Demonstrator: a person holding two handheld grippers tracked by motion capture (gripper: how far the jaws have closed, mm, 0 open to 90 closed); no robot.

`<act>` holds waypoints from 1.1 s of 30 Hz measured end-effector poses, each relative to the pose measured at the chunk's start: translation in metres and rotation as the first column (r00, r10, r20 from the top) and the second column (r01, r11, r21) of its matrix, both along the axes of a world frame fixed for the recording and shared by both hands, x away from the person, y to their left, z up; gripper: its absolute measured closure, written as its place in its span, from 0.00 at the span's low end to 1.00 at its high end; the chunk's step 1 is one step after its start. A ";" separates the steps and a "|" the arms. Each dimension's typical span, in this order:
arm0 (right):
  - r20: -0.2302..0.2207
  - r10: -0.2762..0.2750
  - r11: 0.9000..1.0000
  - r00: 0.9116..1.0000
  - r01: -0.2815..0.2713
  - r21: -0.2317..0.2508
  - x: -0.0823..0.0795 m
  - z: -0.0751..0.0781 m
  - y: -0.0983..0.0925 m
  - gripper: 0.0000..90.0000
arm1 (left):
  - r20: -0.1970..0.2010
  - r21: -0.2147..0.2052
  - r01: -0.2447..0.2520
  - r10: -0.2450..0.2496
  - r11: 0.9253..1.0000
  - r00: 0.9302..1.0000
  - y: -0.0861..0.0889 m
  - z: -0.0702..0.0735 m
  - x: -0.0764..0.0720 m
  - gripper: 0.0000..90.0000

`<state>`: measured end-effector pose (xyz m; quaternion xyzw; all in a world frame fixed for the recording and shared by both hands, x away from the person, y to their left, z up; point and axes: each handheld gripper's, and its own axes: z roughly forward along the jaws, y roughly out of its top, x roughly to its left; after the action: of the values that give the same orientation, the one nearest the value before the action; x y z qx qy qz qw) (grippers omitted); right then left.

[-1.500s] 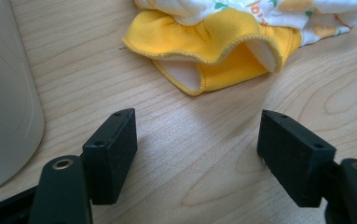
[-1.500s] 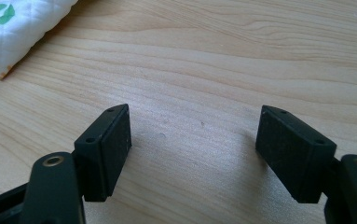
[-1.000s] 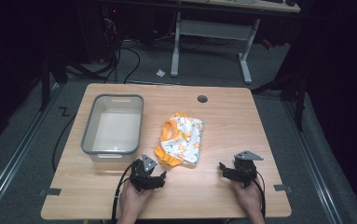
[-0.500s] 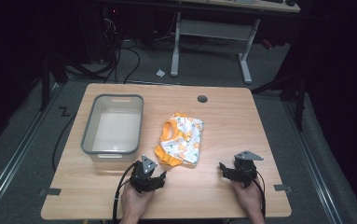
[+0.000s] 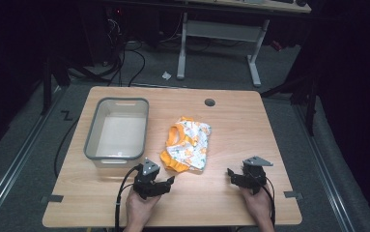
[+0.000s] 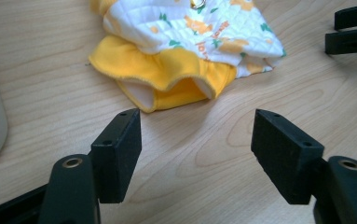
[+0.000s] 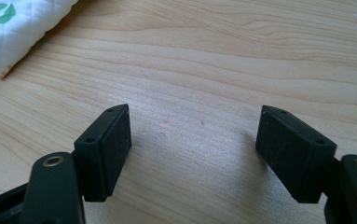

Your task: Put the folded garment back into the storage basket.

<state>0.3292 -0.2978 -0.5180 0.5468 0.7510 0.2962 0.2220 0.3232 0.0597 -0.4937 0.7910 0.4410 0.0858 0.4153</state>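
One grey tub (image 5: 117, 129) on table (image 5: 231, 125), nothing visible inside

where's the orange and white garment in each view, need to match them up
High view: the garment lies mid-table, right of the grey bin.
Left gripper view: top centre, yellow-orange hem facing the camera.
Right gripper view: a white quilted corner at top left.
Shared landmark: the wooden table it lies on.

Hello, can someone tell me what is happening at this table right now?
A person holds a gripper in each hand over a wooden table. The left gripper and the right gripper are both open and hold nothing. A small yellow and white garment lies between them, untouched, and an empty grey bin stands to its left.
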 end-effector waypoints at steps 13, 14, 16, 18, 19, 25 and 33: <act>0.000 0.001 1.000 1.000 -0.001 0.000 0.000 0.000 0.000 0.30 | 0.019 0.022 0.016 -0.016 1.000 1.000 -0.005 0.012 0.003 0.38; 0.000 0.001 1.000 1.000 -0.001 0.000 0.000 0.000 0.000 0.30 | 0.021 0.028 0.021 -0.021 0.999 1.000 -0.006 0.014 0.004 0.37; 0.000 0.000 1.000 1.000 0.000 0.000 0.000 0.000 0.000 0.30 | 0.025 0.031 0.023 -0.024 0.999 0.999 -0.006 0.015 0.005 0.37; 0.000 0.000 1.000 1.000 0.000 0.000 0.000 0.000 0.000 0.30 | 0.034 0.031 0.023 -0.025 0.999 0.999 -0.006 0.020 0.007 0.37; 0.000 0.000 1.000 1.000 0.000 0.000 0.000 0.000 0.000 0.30 | 0.034 0.031 0.023 -0.025 0.999 0.999 -0.006 0.020 0.007 0.37; 0.000 0.000 1.000 1.000 0.000 0.000 0.000 0.000 0.000 0.30 | 0.028 0.052 0.036 -0.038 0.998 0.999 -0.010 0.023 0.012 0.37; 0.000 0.001 1.000 1.000 -0.001 0.000 0.000 0.000 0.000 0.30 | 0.040 0.070 0.045 -0.048 0.997 0.998 -0.013 0.029 0.018 0.37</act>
<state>0.3291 -0.2979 -0.5180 0.5465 0.7512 0.2963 0.2219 0.3410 0.0465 -0.4651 0.8130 0.4107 0.1079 0.3984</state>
